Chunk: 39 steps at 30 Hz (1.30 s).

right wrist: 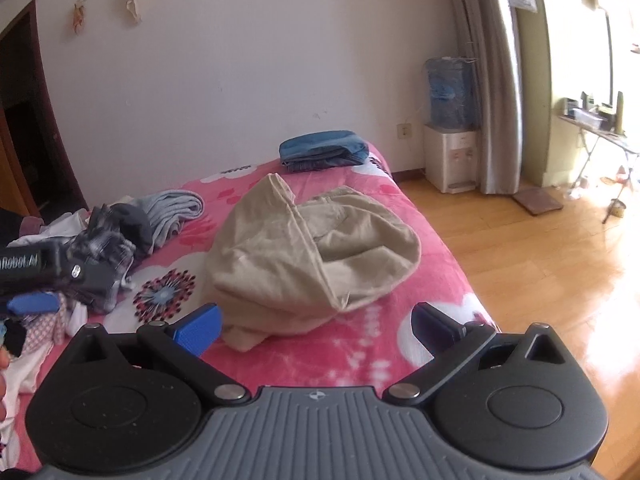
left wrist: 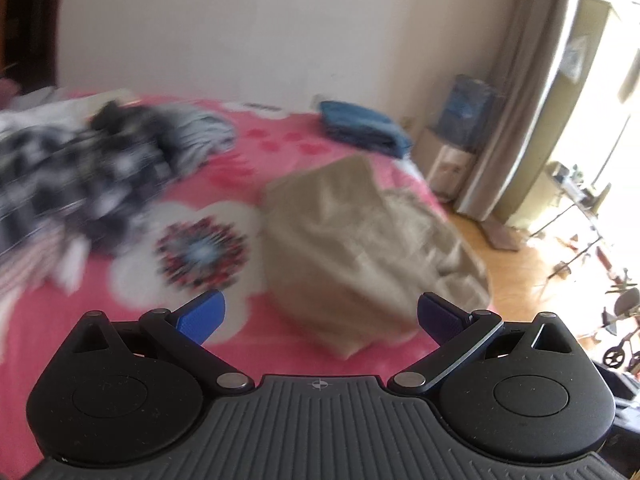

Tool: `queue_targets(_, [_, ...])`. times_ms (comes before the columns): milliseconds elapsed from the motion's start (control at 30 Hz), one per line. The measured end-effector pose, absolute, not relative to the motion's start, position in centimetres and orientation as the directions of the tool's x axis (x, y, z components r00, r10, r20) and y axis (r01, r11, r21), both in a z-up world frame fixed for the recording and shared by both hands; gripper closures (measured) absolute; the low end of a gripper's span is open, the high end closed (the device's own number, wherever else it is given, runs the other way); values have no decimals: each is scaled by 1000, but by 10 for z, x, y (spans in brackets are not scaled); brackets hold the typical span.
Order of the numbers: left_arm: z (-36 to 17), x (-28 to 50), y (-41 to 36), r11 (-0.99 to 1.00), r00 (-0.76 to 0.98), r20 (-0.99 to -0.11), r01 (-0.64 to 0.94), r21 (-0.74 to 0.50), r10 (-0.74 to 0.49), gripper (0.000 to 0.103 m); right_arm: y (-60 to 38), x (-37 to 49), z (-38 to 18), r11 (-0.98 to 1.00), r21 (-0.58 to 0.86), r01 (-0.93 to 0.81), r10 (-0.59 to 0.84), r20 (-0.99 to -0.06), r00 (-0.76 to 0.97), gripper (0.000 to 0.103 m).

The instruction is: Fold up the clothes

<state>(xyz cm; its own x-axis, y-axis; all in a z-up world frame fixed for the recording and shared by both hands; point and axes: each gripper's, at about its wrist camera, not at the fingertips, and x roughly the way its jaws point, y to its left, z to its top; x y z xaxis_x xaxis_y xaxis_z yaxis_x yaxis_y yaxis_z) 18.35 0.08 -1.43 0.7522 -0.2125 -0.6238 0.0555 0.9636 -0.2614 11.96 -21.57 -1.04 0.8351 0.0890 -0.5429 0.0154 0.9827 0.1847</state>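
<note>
A beige garment (right wrist: 304, 248) lies partly folded in a loose heap on the pink flowered bed (right wrist: 360, 360); the left wrist view shows the beige garment (left wrist: 352, 248) blurred. My right gripper (right wrist: 318, 326) hovers open just short of its near edge, nothing between the blue fingers (right wrist: 200, 326). My left gripper (left wrist: 320, 316) is open too, above the garment's near corner. In the right wrist view the left gripper (right wrist: 32, 280) appears at the far left over a pile of clothes.
A heap of unfolded clothes (right wrist: 104, 240) covers the bed's left side, also seen as clothes (left wrist: 80, 168). A folded blue stack (right wrist: 322, 150) sits at the far end. A water dispenser (right wrist: 452, 128), curtain (right wrist: 496, 100) and wooden floor (right wrist: 540, 260) lie right of the bed.
</note>
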Motion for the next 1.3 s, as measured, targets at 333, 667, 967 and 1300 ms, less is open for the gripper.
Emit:
queue_targets(333, [-51, 317, -59, 949, 705, -636, 196, -248, -312, 1, -218, 207, -55, 977, 193, -94, 188, -556, 810, 18])
queue_targets(667, [-102, 364, -98, 970, 591, -779, 225, -93, -212, 37, -210, 274, -100, 949, 239, -206, 311, -604, 733, 52])
queue_targets(967, [-80, 330, -76, 975, 605, -765, 131, -180, -223, 95, -206, 242, -83, 927, 249, -282, 375, -575, 727, 98])
queue_targets(1300, [-64, 245, -35, 975, 611, -761, 100, -198, -217, 99, -176, 157, -63, 889, 234, -394, 453, -575, 681, 99])
